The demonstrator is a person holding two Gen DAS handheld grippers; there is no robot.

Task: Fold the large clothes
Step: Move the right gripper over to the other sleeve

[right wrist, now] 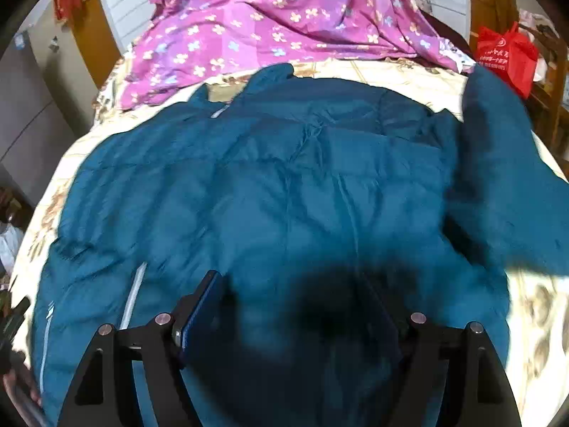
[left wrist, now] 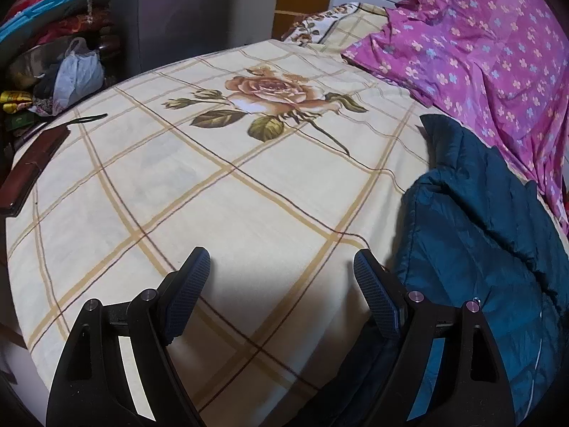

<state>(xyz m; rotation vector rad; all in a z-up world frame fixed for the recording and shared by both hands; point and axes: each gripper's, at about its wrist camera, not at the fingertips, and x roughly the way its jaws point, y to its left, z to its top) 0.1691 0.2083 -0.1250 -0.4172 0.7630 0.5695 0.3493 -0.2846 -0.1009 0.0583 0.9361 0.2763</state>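
Jacket (right wrist: 284, 185), teal and puffy, lies spread on the bed (left wrist: 220, 206) just before the purple quilt (right wrist: 270, 25). We hold our left gripper (left wrist: 281, 277) apart beside the jacket, our right gripper (right wrist: 298, 306) apart above it.

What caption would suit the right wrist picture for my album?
Open right gripper poised over a teal puffer jacket spread on a floral bedsheet.

Bed (left wrist: 220, 192), checked rose sheet; teal jacket (right wrist: 284, 185) & purple cover (left wrist: 473, 53) on it.
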